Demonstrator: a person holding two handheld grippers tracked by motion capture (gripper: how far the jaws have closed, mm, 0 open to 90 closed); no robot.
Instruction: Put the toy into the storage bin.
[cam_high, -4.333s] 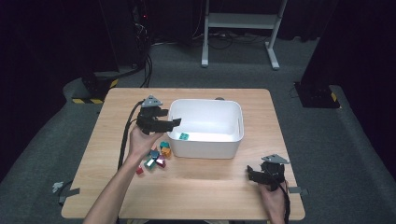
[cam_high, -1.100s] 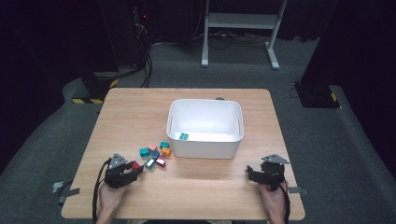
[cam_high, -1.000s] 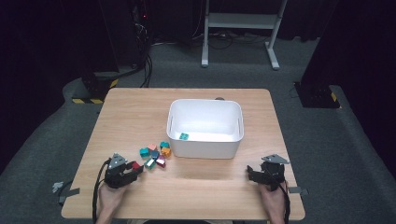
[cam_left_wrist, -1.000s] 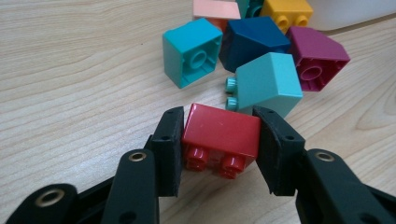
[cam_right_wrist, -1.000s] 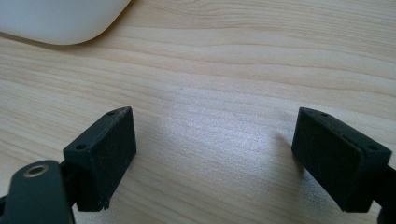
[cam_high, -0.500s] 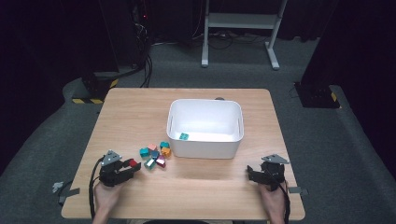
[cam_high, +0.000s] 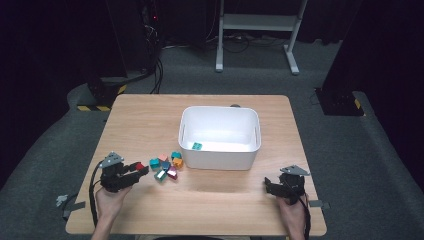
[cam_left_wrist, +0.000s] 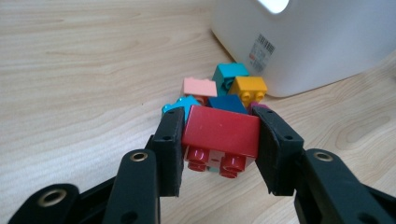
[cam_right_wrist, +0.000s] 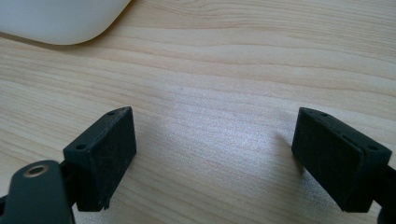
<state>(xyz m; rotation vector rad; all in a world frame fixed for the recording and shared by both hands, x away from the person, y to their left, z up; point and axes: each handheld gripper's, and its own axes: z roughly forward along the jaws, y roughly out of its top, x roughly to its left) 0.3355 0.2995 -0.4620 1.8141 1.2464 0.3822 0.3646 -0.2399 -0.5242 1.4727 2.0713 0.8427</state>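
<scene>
between left gripper (cam_left_wrist: 217, 154) pads: glossy studded red brick (cam_left_wrist: 220, 133), clamped | right gripper (cam_right_wrist: 212, 158): wide, empty

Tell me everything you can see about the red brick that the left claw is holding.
The red plastic building brick is a glossy rectangular block with smooth faces and round studs, which point toward the camera and downward in the left claw view. The left claw pinches it by two opposite sides between its black pads. It sits just short of the pile of coloured bricks near the white plastic bin.
</scene>
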